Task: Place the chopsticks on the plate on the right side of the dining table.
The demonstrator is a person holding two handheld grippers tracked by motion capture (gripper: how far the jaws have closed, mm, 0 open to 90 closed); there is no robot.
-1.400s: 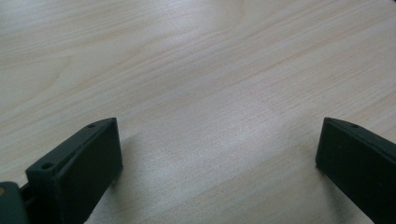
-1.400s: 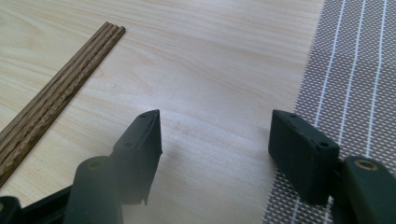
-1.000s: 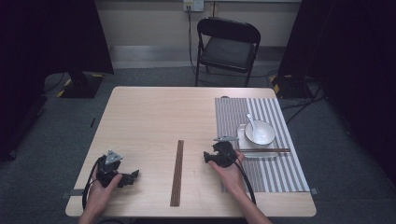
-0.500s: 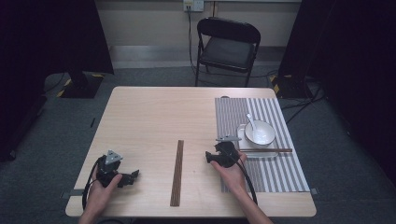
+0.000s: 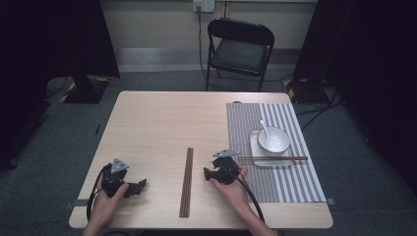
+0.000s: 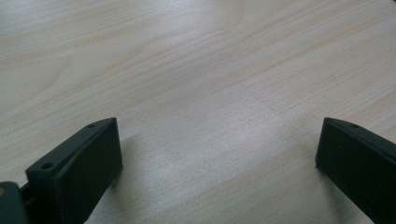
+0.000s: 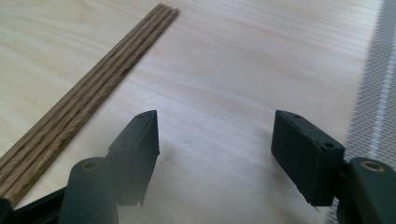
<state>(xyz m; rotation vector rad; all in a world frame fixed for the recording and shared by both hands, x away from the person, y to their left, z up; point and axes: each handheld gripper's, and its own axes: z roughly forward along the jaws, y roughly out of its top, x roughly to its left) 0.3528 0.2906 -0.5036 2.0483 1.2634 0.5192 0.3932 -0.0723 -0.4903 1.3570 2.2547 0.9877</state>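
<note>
Several brown wooden sticks point(image 5: 186, 182) lie side by side as one long strip in the middle of the table's near half. My right gripper point(image 5: 209, 173) rests just right of them, jaws toward the sticks. In the right gripper view the sticks point(image 7: 88, 88) run diagonally at the upper left. The right gripper point(image 7: 215, 126) is open, its jaws have just been opening a little further, and only bare wood lies between them. My left gripper point(image 5: 139, 186) sits near the front left corner; in its own view the left gripper point(image 6: 217, 135) is open wide over bare tabletop.
A grey striped placemat point(image 5: 246, 123) covers the table's right side. On it a white square dish point(image 5: 256, 160) carries a white bowl point(image 5: 273, 140) with a spoon point(image 5: 264, 128), and a pair of dark chopsticks point(image 5: 290, 158) lies across the dish. A black folding chair point(image 5: 240, 49) stands behind the table.
My right gripper has slid left, off the placemat's edge and closer to the wooden sticks. The left gripper has stayed put.
</note>
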